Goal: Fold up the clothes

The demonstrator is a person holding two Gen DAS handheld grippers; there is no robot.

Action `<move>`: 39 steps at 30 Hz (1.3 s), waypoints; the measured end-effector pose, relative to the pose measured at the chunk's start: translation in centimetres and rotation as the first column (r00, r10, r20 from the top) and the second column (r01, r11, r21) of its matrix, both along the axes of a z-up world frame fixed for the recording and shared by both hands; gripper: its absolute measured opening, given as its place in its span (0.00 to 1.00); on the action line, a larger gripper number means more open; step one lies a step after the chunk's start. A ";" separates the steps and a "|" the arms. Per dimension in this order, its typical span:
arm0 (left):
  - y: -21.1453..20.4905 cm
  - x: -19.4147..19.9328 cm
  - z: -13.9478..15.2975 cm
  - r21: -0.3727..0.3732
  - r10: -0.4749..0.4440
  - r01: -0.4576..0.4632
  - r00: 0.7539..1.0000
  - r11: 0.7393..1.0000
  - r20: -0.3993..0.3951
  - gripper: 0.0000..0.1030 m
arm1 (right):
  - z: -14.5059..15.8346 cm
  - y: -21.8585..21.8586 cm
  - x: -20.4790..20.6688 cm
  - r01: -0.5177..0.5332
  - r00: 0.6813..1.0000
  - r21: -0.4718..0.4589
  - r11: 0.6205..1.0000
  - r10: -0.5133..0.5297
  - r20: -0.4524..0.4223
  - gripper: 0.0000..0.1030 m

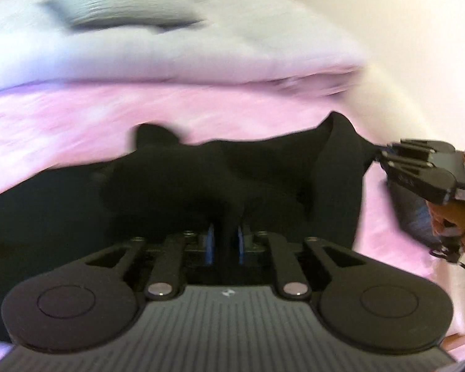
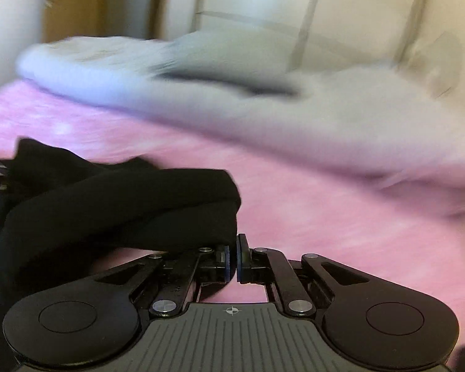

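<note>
A black garment (image 1: 201, 173) lies bunched on a pink bed sheet (image 1: 77, 117). My left gripper (image 1: 225, 232) is shut on a fold of the black garment, which fills the gap between its blue pads. In the left wrist view my right gripper (image 1: 383, 155) is at the right, pinching the garment's far corner. In the right wrist view my right gripper (image 2: 231, 255) is shut on the edge of the black garment (image 2: 124, 204), which trails off to the left. Both views are motion-blurred.
A folded pale lilac quilt (image 1: 170, 49) lies across the bed behind the garment, with a grey pillow (image 1: 114, 3) on it. The quilt also shows in the right wrist view (image 2: 294, 117). A cream wall and wardrobe panels (image 2: 263, 0) stand behind.
</note>
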State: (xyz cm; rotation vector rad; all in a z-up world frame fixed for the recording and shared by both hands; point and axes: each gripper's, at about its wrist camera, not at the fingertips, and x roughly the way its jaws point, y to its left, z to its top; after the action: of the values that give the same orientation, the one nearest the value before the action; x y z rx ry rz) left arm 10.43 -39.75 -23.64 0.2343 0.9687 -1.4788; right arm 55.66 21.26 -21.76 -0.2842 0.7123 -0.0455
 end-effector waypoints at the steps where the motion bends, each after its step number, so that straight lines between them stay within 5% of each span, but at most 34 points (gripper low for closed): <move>1: -1.7 -1.8 0.2 -0.021 -0.047 0.046 0.999 0.999 -0.022 0.15 | 1.3 -1.6 -0.7 0.040 0.999 -0.071 0.997 -0.038 0.024 0.02; 4: -5.9 -7.3 0.4 -0.060 -0.182 0.179 0.982 0.982 -0.047 0.16 | 3.8 -6.5 -2.5 0.146 0.989 -0.262 0.954 -0.132 0.072 0.02; 8: -8.6 -13.8 -0.2 -0.037 -0.304 0.304 0.953 0.952 0.005 0.22 | 3.1 -12.1 -3.9 0.148 0.989 -0.405 0.902 -0.138 0.052 0.02; 11: -9.6 -15.9 -2.0 0.021 -0.270 0.269 0.963 0.963 0.019 0.25 | 0.4 -15.2 -4.4 0.078 0.996 -0.444 0.893 -0.088 0.000 0.02; 16: -10.5 -15.6 -6.3 0.188 -0.076 0.072 0.997 0.979 0.014 0.25 | -4.3 -19.1 -4.5 -0.048 0.998 -0.417 0.908 0.030 -0.049 0.02; 19: -10.6 -16.4 -7.5 0.224 -0.024 0.023 1.000 0.974 0.002 0.25 | -3.2 -19.9 -7.0 -0.126 0.988 -0.451 0.884 0.151 0.019 0.02; 23: -10.6 -18.9 -8.7 0.283 -0.067 0.066 0.998 0.957 -0.004 0.25 | -3.9 -20.2 -12.7 -0.135 0.977 -0.470 0.872 0.197 0.086 0.02; 27: -9.9 -20.6 -9.5 0.343 -0.168 0.155 0.986 0.927 0.009 0.25 | -9.8 -20.4 -18.7 -0.188 0.981 -0.403 0.896 0.147 -0.130 0.08; 31: -9.0 -18.3 -7.7 0.305 -0.156 0.145 0.988 0.941 0.011 0.27 | -12.3 -19.6 -21.7 -0.169 0.946 -0.247 0.954 0.087 -0.312 0.22; 35: -7.7 -11.3 -5.8 0.267 -0.044 0.021 0.996 0.963 0.081 0.36 | -9.2 -16.9 -20.7 -0.136 0.953 -0.077 0.988 0.110 -0.282 0.28; 39: -7.5 -1.8 -5.7 0.264 0.029 -0.090 0.974 0.960 0.226 0.38 | -6.2 -13.7 -14.3 -0.135 0.974 0.074 0.988 0.146 -0.173 0.45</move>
State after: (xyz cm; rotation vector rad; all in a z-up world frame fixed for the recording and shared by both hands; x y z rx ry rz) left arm 8.68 -47.27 -29.39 0.5533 0.9874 -1.2317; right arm 41.34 7.55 -27.95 -0.2814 0.8674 0.1378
